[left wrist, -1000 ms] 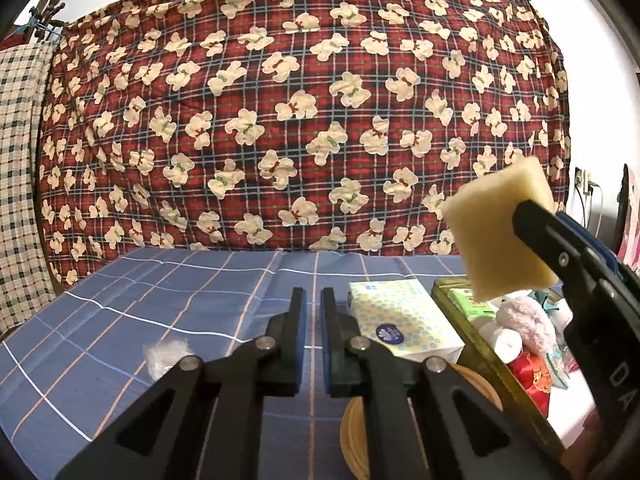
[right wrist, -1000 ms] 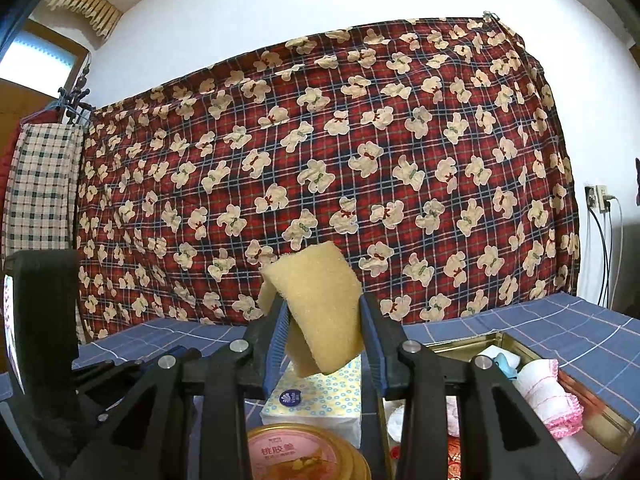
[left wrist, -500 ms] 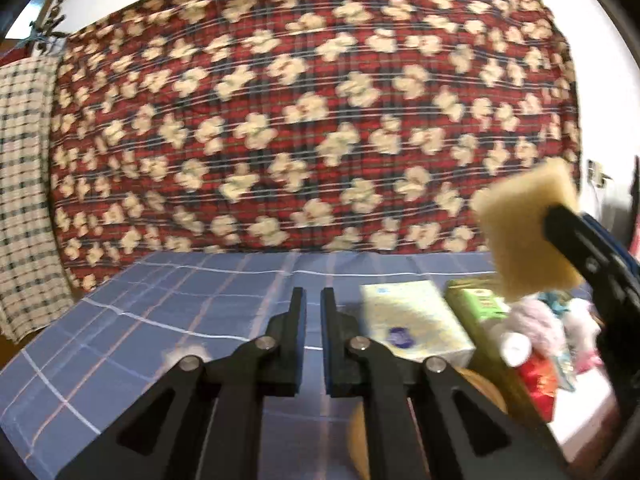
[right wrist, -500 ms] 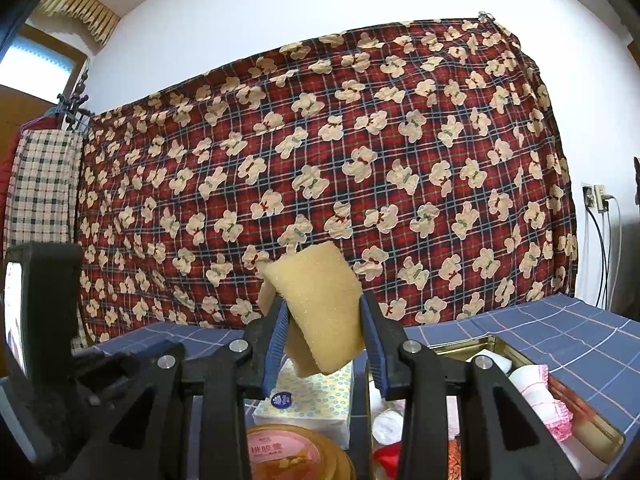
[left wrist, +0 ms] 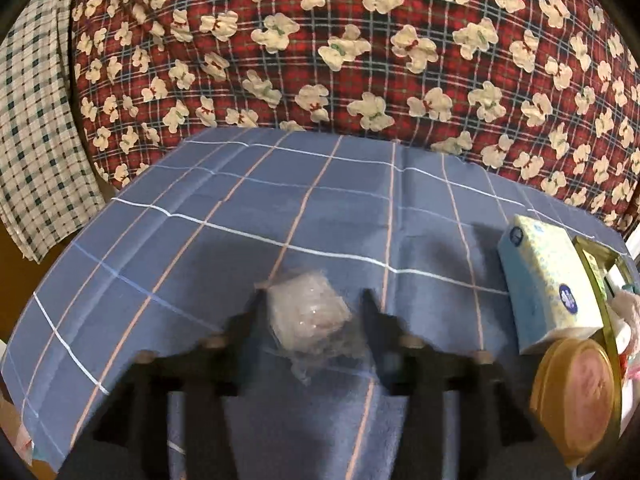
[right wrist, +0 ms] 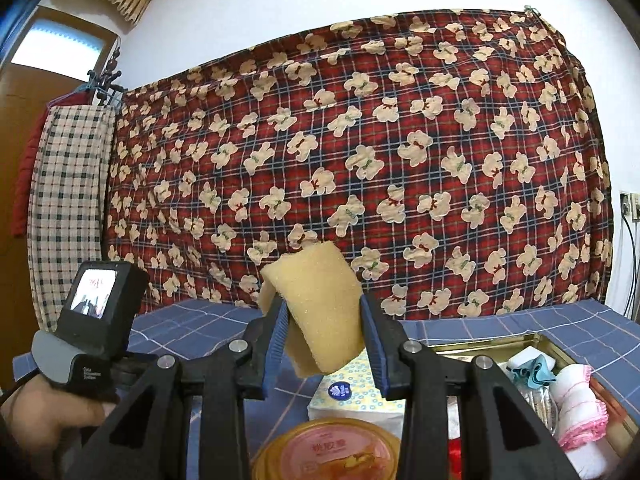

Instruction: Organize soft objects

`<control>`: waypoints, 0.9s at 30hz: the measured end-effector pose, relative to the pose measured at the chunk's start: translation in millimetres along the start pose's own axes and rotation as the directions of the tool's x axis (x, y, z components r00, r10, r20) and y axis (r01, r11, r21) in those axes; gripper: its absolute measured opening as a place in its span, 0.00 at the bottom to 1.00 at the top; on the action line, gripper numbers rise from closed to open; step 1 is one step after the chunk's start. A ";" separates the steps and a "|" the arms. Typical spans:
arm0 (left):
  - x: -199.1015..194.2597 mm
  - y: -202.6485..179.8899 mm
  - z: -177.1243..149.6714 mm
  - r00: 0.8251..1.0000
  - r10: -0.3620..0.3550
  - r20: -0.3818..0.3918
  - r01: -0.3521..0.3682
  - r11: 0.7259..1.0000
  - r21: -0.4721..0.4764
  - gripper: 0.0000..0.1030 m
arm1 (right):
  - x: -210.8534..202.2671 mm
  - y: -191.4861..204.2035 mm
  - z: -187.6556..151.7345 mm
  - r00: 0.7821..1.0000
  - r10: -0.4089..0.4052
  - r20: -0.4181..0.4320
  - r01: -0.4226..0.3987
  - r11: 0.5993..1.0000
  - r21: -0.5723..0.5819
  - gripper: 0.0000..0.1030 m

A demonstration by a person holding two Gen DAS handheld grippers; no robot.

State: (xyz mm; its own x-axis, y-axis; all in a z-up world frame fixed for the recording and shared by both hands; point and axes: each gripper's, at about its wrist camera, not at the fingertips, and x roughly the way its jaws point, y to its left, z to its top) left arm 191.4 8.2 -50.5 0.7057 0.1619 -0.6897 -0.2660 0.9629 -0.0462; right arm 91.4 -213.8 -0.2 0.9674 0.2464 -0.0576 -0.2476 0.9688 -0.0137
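Observation:
A small clear plastic bag with something pale inside (left wrist: 308,320) lies on the blue checked tablecloth (left wrist: 304,208). My left gripper (left wrist: 310,300) tilts down over it, blurred, its jaws opening with the bag between the fingertips and not pressed. A yellow sponge (right wrist: 320,312) is folded and squeezed in my right gripper (right wrist: 324,316), held level above the table. The left gripper's body and the hand holding it (right wrist: 80,380) appear at the lower left of the right wrist view.
A tissue box (left wrist: 548,280) and a round lidded tub (left wrist: 576,400) sit beside a gold tin tray (right wrist: 500,340) with rolled cloths (right wrist: 576,400) inside. A red bear-print blanket (right wrist: 360,160) hangs behind the table. A checked cloth (left wrist: 32,120) hangs at the left.
My left gripper swung left and tipped down over the plastic bag, and its jaws went from shut to apart. The right gripper kept the sponge and hardly moved.

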 end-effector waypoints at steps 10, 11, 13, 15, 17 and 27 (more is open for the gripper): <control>35.6 -8.5 10.2 0.994 0.046 -0.098 -0.043 0.998 0.036 0.57 | 2.4 -3.1 -1.2 1.000 0.007 -0.008 -0.007 1.000 0.008 0.38; 38.6 -7.4 10.1 0.993 0.048 -0.104 -0.044 0.998 0.033 0.57 | 3.7 -3.7 -1.7 1.000 0.008 -0.009 -0.008 1.000 0.010 0.38; 44.2 -6.5 9.0 0.992 0.053 -0.115 -0.049 0.998 0.036 0.49 | 3.8 -4.1 -1.9 1.000 0.009 -0.013 -0.009 1.000 0.010 0.38; 47.8 -7.2 6.4 0.992 0.048 -0.120 -0.043 0.998 0.044 0.45 | 3.1 -4.6 -3.2 1.000 0.009 -0.016 -0.009 1.000 0.012 0.38; 45.1 -9.1 5.6 0.993 0.042 -0.107 -0.037 0.998 0.053 0.36 | 2.0 -6.0 -4.5 1.000 0.008 -0.018 -0.008 1.000 0.015 0.38; -9.2 -34.9 3.0 0.994 -0.105 -0.015 0.106 0.991 0.077 0.19 | -13.0 -25.1 2.4 0.999 -0.020 -0.035 0.021 1.000 0.009 0.38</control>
State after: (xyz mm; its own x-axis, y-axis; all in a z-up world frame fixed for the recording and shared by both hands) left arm 196.1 -26.2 -40.4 0.7201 0.0566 -0.6915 -0.1383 0.9884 -0.0632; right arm 85.2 -241.2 3.3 0.9699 0.2254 -0.0923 -0.2269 0.9739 -0.0058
